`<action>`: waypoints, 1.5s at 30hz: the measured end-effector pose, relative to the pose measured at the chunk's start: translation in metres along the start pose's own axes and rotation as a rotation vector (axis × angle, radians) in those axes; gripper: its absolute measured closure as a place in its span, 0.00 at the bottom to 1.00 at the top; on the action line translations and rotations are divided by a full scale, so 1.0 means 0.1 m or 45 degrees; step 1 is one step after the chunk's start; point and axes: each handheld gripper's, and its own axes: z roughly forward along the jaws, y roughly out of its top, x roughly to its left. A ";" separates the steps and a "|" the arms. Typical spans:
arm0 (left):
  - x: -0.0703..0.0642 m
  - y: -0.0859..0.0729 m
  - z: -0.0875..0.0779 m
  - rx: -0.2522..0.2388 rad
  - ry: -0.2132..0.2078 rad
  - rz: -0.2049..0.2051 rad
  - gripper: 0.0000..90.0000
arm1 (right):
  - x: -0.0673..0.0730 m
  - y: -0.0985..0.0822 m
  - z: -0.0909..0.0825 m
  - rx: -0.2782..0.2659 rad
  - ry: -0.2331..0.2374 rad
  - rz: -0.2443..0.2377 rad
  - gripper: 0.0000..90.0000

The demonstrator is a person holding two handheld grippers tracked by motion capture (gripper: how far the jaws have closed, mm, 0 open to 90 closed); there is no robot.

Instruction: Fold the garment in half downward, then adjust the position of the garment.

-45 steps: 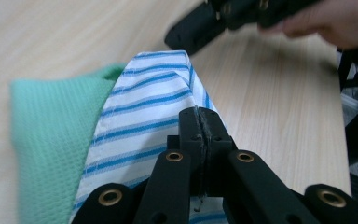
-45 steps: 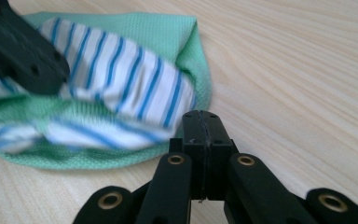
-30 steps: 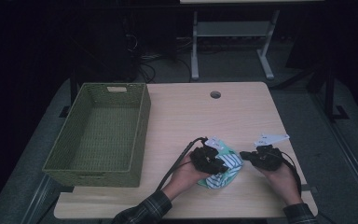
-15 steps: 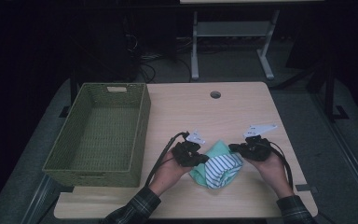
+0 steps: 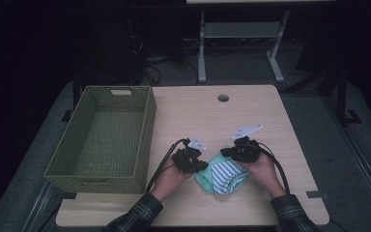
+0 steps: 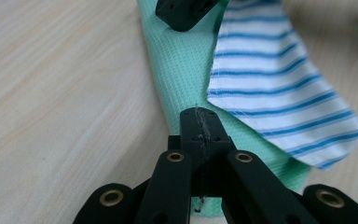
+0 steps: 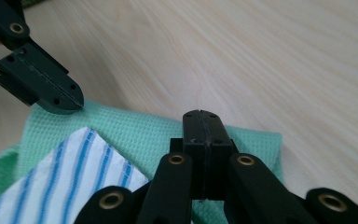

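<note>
A mint-green waffle cloth [image 5: 204, 181] lies near the table's front edge, with a white cloth with blue stripes [image 5: 227, 174] folded over it. My left gripper [image 5: 202, 166] sits at the green cloth's left corner, jaws shut, pinching the fabric [image 6: 177, 70] at its tip [image 6: 200, 114]. My right gripper [image 5: 226, 152] is at the cloth's far edge, also shut, its tip [image 7: 201, 116] low on the green fabric [image 7: 140, 130]. The striped cloth [image 7: 74, 172] [image 6: 270, 84] lies loose between the two. Each gripper view shows the other gripper's tip [image 7: 67, 105] [image 6: 182, 11] on the green cloth.
An empty green woven basket [image 5: 147, 130] stands on the table's left side, close to my left hand. The wooden tabletop [image 5: 251, 116] stretches bare behind the cloths, with a round cable hole [image 5: 223, 98] near its back edge. Cables trail from both grippers towards the front.
Both hands have shifted left. The left gripper's jaws have closed at the green cloth's corner. The cloth bundle now lies flatter and more spread, with the striped piece showing on top.
</note>
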 end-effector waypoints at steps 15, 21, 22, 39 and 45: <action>0.01 -0.01 0.03 0.015 -0.011 -0.024 0.99 | -0.03 -0.04 0.03 0.037 -0.046 0.016 1.00; -0.08 0.00 -0.08 -0.013 -0.053 -0.024 0.99 | -0.11 -0.09 -0.10 0.024 -0.083 0.050 1.00; -0.11 -0.01 -0.10 -0.001 -0.059 -0.010 0.99 | -0.12 -0.10 -0.10 0.026 -0.087 0.046 1.00; -0.29 -0.23 0.03 0.107 -0.074 0.023 0.99 | -0.24 -0.25 -0.09 0.075 -0.115 0.093 1.00; -0.23 -0.22 0.01 0.120 -0.026 0.021 0.99 | -0.24 -0.29 -0.13 0.083 -0.108 0.098 1.00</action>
